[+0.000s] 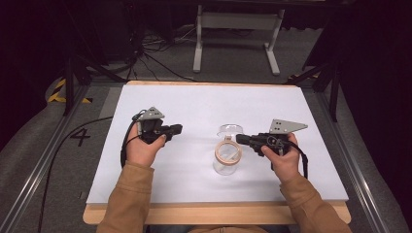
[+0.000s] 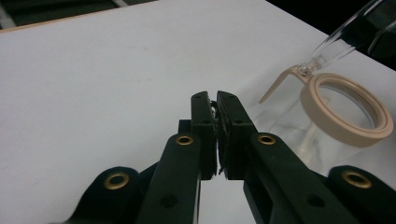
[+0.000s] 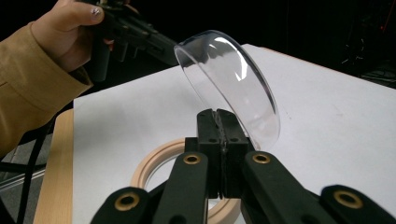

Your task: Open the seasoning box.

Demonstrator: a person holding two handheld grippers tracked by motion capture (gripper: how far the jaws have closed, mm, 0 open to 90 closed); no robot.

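Standing near table (image 1: pixel 160 97) centre, clear jar (image 1: pixel 225 164) with tan ring (image 1: pixel 228 152), hinged lid (image 1: pixel 230 129) tipped open toward twelve o'clock, right gripper (image 1: pixel 239 139) at three o'clock, jaws closed, empty, beside lid, left gripper (image 1: pixel 178 128) at nine o'clock, well apart, jaws nearly closed, empty.

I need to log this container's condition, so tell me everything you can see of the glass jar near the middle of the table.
The jar is clear, glass or plastic by its look, and stands upright on the white table. A beige ring lines its mouth. A clear domed lid, hinged to the ring by a beige clasp, is swung open and tilted back. It looks empty. The right gripper, jaws closed, sits at the lid's edge; whether it pinches the lid is unclear. The left gripper is apart from it.
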